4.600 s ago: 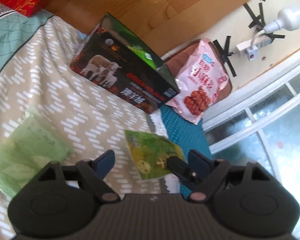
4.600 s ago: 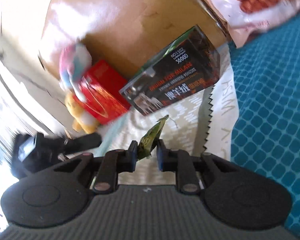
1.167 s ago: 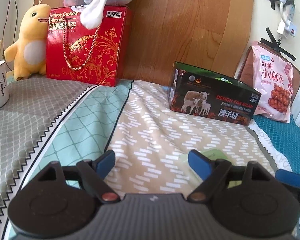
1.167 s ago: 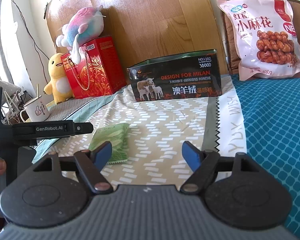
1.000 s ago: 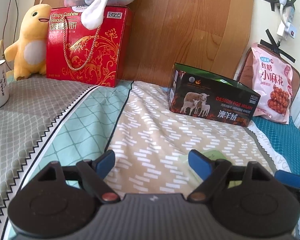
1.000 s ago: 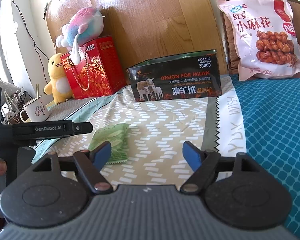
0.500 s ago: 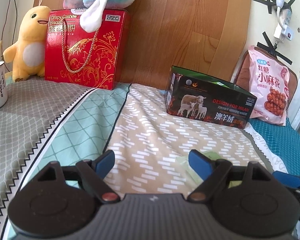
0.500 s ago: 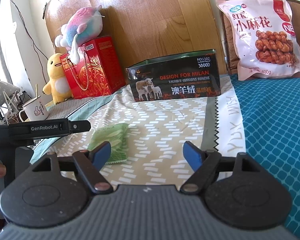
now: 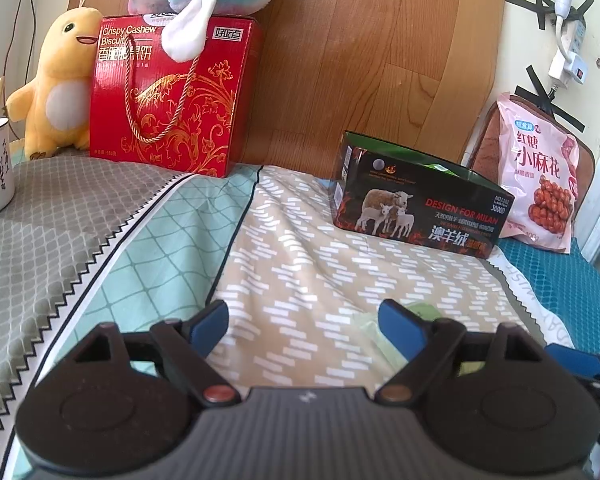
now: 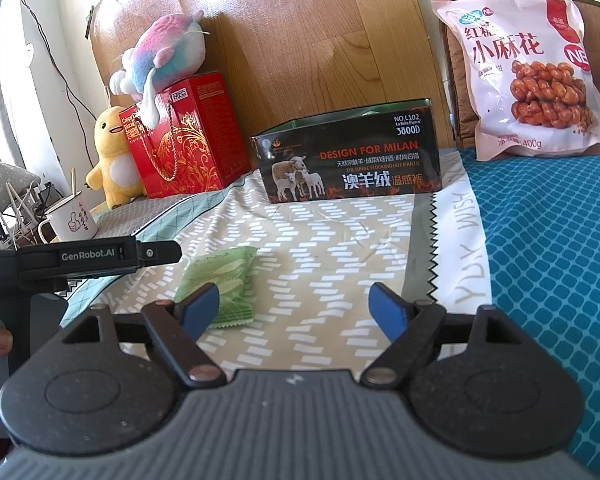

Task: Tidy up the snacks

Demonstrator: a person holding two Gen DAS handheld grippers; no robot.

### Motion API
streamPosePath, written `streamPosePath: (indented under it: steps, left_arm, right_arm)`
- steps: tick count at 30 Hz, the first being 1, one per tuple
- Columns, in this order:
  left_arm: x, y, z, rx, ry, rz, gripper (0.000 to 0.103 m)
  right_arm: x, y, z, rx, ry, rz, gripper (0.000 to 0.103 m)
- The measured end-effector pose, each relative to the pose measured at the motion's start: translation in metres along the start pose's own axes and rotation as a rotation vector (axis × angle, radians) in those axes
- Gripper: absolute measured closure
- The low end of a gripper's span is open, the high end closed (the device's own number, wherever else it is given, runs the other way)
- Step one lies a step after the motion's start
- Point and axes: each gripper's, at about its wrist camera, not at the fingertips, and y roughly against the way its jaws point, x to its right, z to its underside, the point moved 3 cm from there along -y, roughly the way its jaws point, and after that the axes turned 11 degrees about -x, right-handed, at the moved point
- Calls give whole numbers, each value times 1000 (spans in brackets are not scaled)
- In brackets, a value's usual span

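With both claws, left (image 9: 302, 326) and right (image 10: 294, 306), spread wide and empty, we see the green snack packet (image 10: 220, 280) on the bedspread (image 10: 320, 240) before the black "DESIGN FOR MILAN" box (image 10: 348, 160).

The left gripper (image 9: 302, 322) hovers with blue-padded jaws spread wide, empty, over a beige patterned bedspread (image 9: 300, 264). A pale green snack packet (image 9: 424, 314) lies beside its right finger. Beyond stands an open black cardboard box (image 9: 416, 204).
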Motion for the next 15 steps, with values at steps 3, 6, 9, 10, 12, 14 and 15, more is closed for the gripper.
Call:
streamPosePath:
  steps: [3, 6, 9, 10, 12, 14, 15]
  left_arm:
    - [0, 1, 0, 5, 1, -1, 12]
    - [1, 1, 0, 7, 0, -1, 12]
    - [1, 2, 0, 7, 0, -1, 12]
    - [1, 2, 0, 8, 1, -1, 12]
    - [0, 2, 0, 8, 0, 0, 12]
    - [0, 2, 0, 7, 0, 0, 12]
    - [0, 1, 0, 7, 0, 0, 12]
  right_arm:
    - [0, 0, 0, 0, 0, 0, 19]
    - [0, 0, 0, 0, 0, 0, 19]
    - [0, 0, 0, 0, 0, 0, 19]
    - [0, 0, 0, 0, 0, 0, 19]
    - [0, 0, 0, 0, 0, 0, 19]
    - [0, 0, 0, 0, 0, 0, 19]
    - [0, 0, 0, 0, 0, 0, 19]
